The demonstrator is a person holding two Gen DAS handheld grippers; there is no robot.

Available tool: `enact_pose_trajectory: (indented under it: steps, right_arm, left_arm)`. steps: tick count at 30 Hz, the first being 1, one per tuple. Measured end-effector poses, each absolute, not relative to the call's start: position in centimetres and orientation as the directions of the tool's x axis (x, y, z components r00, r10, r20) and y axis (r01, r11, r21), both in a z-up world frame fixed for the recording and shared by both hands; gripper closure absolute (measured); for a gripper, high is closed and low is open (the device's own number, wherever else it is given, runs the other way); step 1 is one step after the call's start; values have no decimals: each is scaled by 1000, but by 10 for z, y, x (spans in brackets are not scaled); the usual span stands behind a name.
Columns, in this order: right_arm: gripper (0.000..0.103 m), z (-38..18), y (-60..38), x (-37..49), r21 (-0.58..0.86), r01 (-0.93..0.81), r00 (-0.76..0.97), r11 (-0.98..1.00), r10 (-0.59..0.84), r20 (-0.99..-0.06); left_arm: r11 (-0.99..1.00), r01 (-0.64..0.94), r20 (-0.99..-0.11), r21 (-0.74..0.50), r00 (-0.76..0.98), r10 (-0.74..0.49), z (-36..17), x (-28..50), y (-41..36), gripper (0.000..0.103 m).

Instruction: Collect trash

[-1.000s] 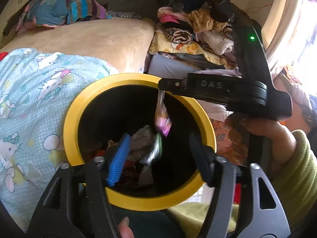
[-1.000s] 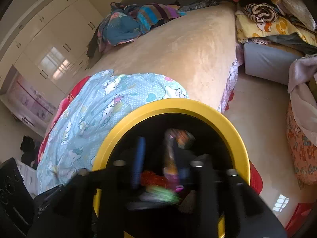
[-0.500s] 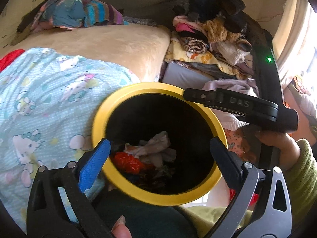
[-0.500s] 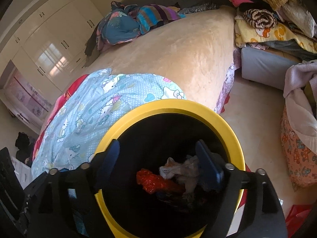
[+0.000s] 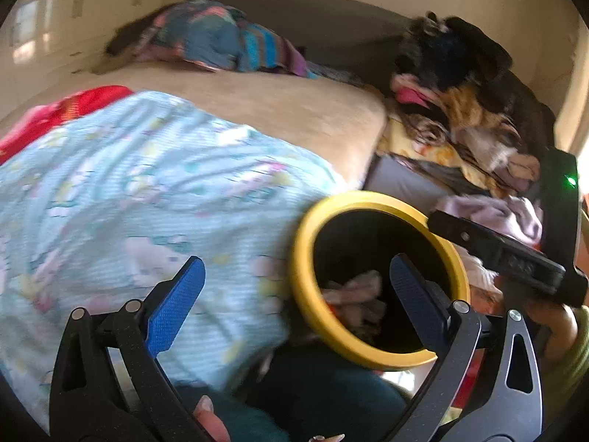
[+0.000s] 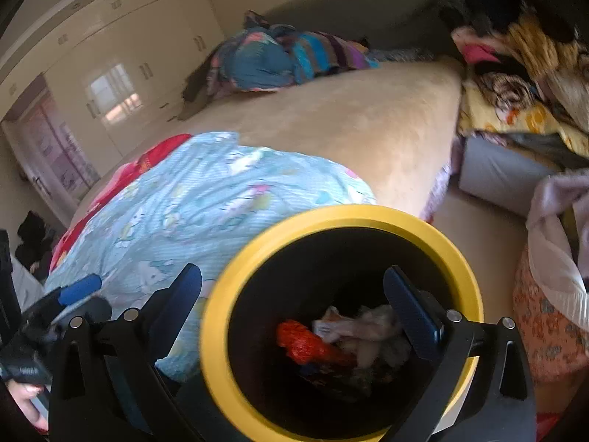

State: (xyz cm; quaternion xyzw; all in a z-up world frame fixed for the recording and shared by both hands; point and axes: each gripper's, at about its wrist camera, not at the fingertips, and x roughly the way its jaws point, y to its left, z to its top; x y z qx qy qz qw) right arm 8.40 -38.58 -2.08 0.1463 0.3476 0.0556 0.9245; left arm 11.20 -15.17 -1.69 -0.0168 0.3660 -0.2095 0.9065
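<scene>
Beige bed (image 6: 331,125), white wardrobe (image 6: 121,70), clothes pile (image 5: 460,110).

Stood at lower centre of the right wrist frame: round yellow-rimmed black trash bin (image 6: 211,316), with crumpled red and white trash (image 6: 342,335) inside. Spread behind it, left of centre: pale blue cartoon-print blanket (image 6: 206,199) on beige bed (image 6: 353,118). Heaped at upper right: pile of mixed clothes (image 6: 522,84).

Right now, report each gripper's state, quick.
Left gripper: open, holding nothing.
Right gripper: open, holding nothing, above the yellow-rimmed trash bin.
</scene>
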Motion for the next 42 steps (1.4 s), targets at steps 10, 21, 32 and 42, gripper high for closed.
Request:
enact_pose_trajectory:
  steps: [10,21,32,42]
  right_arm:
    - [6,1,-324,45,254,-47,896,966,153,-417]
    - [6,11,-283,-14,127,-29,970,991,58,-235]
    - [6,9,-270,-23,55,-69,979,996,78,-188]
    - [6,3,-271,-22,81,-47,976,996,63,-207]
  left_arm:
    - [960,245,-577,-136,768,-277,-6,78,-82,10]
    - [984,139,-466,-107,868,-173,-3,36,-42,10]
    - [990,119,-425,-81,894,-142,-1,24,-44,10]
    - [990,123,-419,-69,897,-141,-1,22,-48,10]
